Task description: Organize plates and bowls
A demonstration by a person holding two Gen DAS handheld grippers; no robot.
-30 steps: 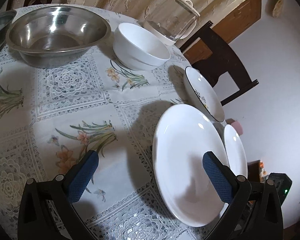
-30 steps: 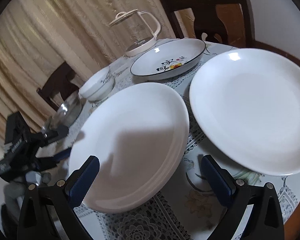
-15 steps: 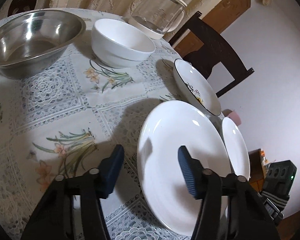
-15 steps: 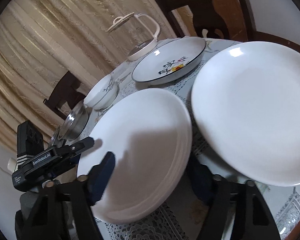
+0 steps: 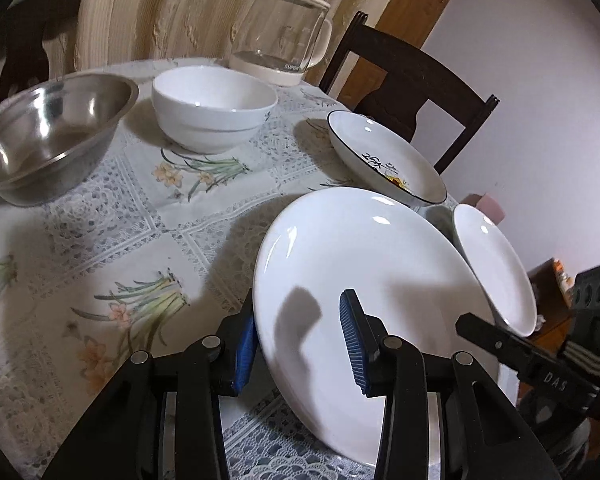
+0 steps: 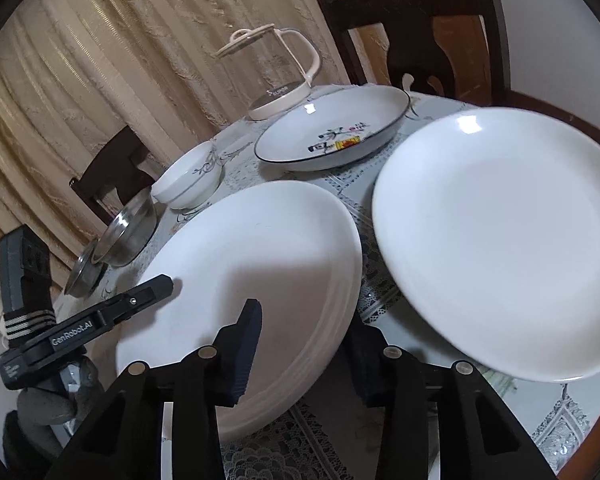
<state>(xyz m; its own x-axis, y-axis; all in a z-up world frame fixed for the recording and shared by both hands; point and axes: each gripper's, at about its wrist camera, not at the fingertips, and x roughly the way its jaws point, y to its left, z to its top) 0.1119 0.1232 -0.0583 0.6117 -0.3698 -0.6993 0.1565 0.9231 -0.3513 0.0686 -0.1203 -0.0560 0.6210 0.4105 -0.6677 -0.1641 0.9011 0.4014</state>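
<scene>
Both grippers have narrowed their fingers since a moment ago. The left gripper (image 5: 300, 344) now straddles the near rim of the large white plate (image 5: 364, 264) on the lace tablecloth (image 5: 140, 216), and the right gripper (image 6: 304, 354) brackets its opposite edge — neither is clamped yet. The plate looks ready for lifting toward the second white plate (image 6: 500, 240) beside it — probably for stacking.
</scene>
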